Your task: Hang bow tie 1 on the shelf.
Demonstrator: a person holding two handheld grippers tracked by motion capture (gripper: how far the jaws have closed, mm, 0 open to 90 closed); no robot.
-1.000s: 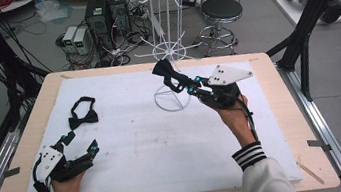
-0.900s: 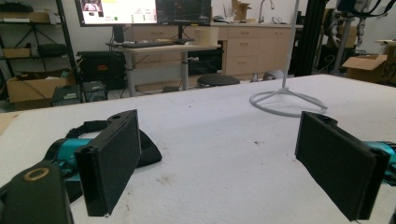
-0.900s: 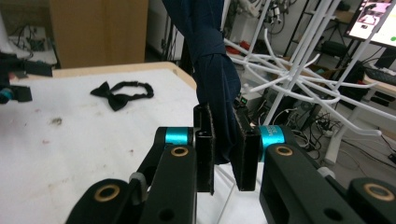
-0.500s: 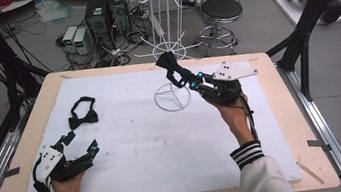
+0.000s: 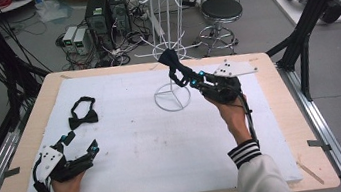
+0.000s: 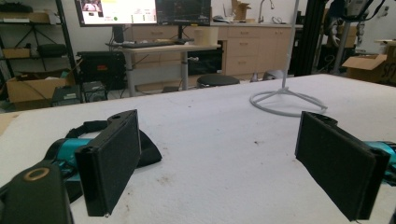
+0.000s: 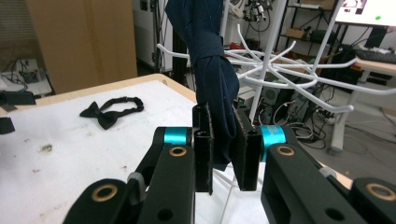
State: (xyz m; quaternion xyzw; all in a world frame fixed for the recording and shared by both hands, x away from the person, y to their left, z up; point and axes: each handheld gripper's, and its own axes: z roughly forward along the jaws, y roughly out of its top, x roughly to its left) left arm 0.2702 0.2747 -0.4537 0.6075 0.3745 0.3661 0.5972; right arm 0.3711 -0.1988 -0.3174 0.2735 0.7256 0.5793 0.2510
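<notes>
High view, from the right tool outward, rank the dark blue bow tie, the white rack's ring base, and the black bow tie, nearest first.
1. The dark blue bow tie is clamped in the right tool, lifted beside the rack's post.
2. The white rack's ring base lies on the table, just below and left of the tool.
3. The black bow tie lies flat far to the left, nearer the left tool.

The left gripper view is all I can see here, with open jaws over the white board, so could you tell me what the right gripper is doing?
Observer: The right gripper is shut on a dark blue bow tie.
Operator: Thank you. Where is it holding it?
Observer: Raised beside the white wire rack, close to its arms.
Operator: Is anything else lying on the board?
Observer: A black bow tie lies flat, just ahead of the left gripper.
</notes>
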